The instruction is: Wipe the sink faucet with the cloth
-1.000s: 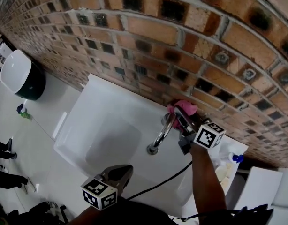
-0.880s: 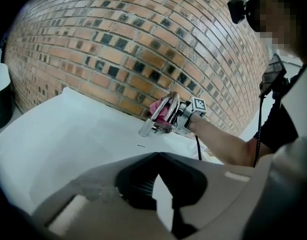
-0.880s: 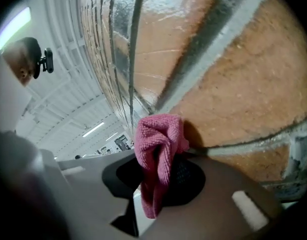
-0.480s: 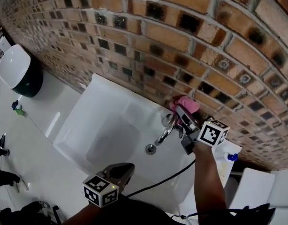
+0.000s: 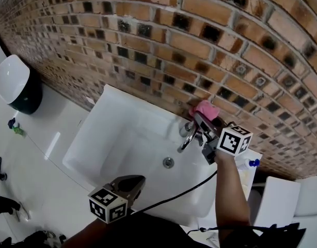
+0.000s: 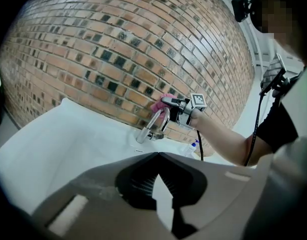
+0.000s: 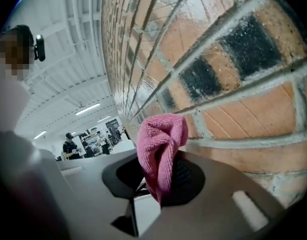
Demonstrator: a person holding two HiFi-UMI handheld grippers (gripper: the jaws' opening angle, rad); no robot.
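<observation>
pink cloth [image 5: 205, 109] above chrome faucet [image 5: 190, 133]

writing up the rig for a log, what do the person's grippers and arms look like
The left gripper and right gripper are grey with dark ribbed pads, each carrying a white cube of black square markers. A black cable trails from the right one. The forearms are bare below a black short sleeve.
</observation>
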